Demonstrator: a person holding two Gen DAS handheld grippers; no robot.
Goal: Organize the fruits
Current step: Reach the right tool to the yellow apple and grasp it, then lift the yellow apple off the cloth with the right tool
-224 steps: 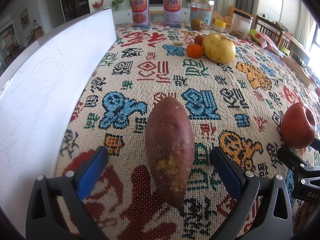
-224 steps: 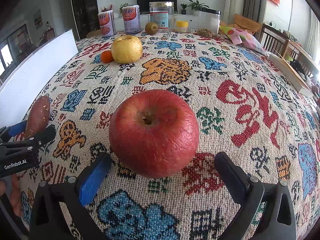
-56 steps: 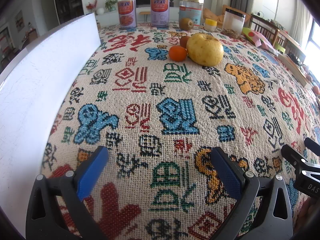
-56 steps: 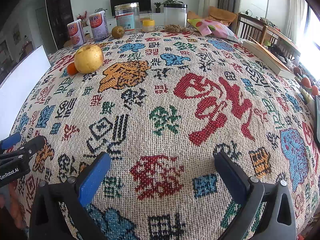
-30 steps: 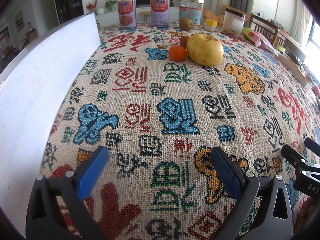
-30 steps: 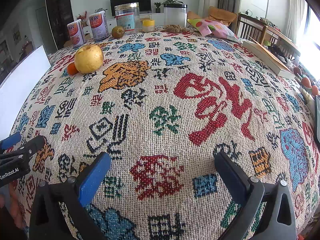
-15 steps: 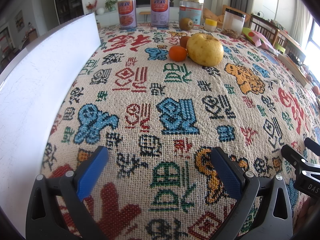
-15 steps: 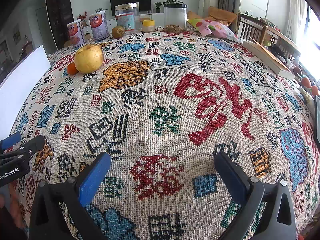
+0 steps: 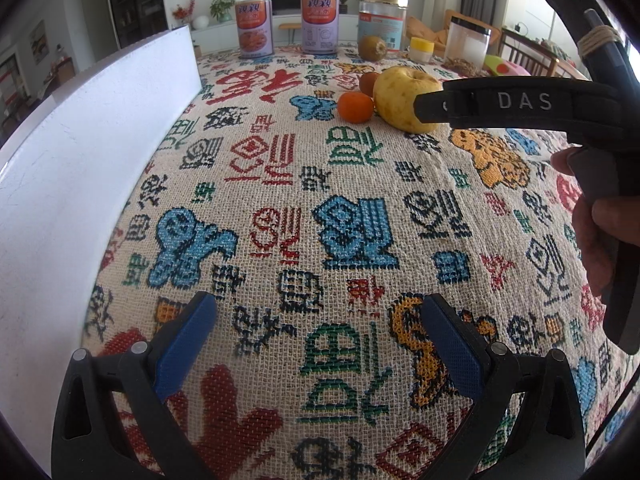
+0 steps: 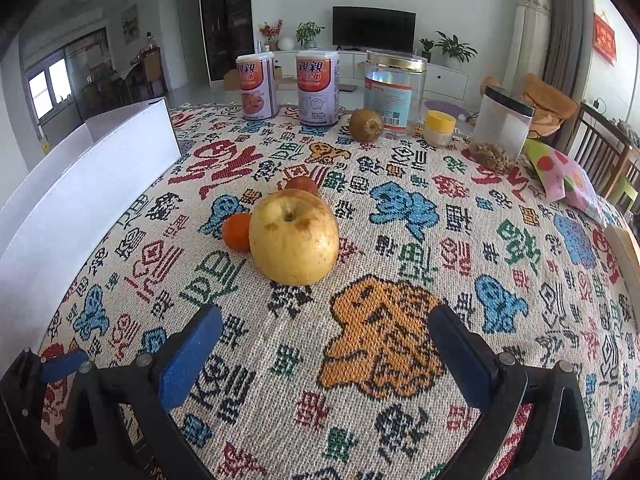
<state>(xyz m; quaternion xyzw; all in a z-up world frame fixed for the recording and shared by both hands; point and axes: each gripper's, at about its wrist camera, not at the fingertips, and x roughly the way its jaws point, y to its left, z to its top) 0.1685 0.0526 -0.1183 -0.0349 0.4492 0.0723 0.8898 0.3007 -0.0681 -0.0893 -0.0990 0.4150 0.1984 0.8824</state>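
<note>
A large yellow apple (image 10: 294,238) sits on the patterned tablecloth (image 10: 400,340), with a small orange (image 10: 236,231) touching its left side and a small reddish-brown fruit (image 10: 302,186) just behind. A kiwi (image 10: 366,125) lies farther back by the jars. My right gripper (image 10: 324,354) is open and empty, a short way in front of the apple. My left gripper (image 9: 316,344) is open and empty over bare cloth. In the left wrist view the apple (image 9: 400,98) and orange (image 9: 355,107) lie far ahead, and the right gripper's black body crosses in front of the apple.
A white box wall (image 10: 80,200) runs along the left edge, also in the left wrist view (image 9: 80,168). Two cans (image 10: 256,84), a gold-lidded jar (image 10: 390,88), a small yellow-lidded jar (image 10: 439,128) and a clear canister (image 10: 500,132) stand at the back.
My right gripper has moved forward and left toward the yellow apple, which now looks much closer. Its body now crosses the left wrist view. My left gripper has stayed put.
</note>
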